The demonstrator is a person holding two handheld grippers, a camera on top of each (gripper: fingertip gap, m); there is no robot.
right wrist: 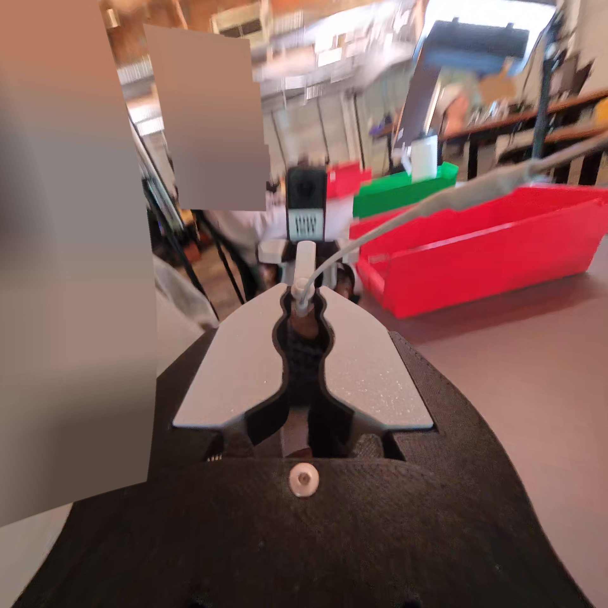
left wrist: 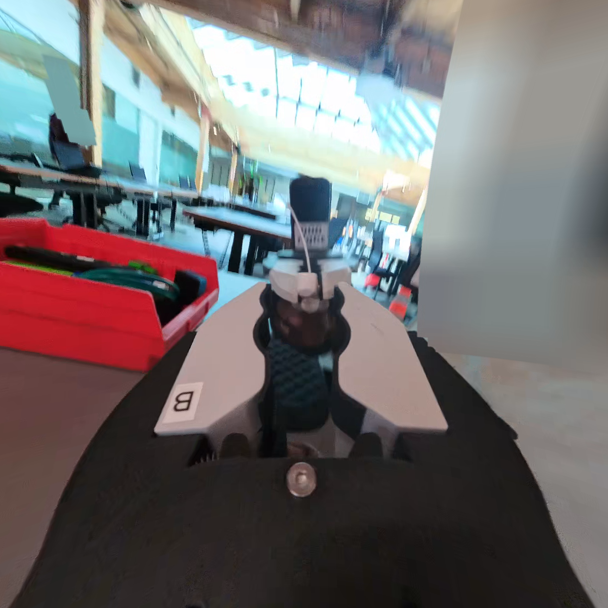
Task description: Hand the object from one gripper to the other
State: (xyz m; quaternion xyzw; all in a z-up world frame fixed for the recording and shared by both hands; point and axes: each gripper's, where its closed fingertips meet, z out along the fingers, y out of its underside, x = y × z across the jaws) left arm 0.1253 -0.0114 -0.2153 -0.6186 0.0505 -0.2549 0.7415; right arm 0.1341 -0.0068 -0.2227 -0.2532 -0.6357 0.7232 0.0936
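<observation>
Mid-air handover: grippers meet nose to nose.
Right gripper [right wrist: 303,297] clamps white cable connector [right wrist: 301,297] at its fingertips; left gripper [left wrist: 304,292] fingers nearly closed, grip uncertain.

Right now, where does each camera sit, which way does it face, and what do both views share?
Left wrist view: sits on the left gripper, looking along its jaws at the right gripper head-on; a filled red bin lies left.
Right wrist view: sits on the right gripper, facing the left gripper; an open red bin lies right.
Shared: the white cable between both jaws.
</observation>
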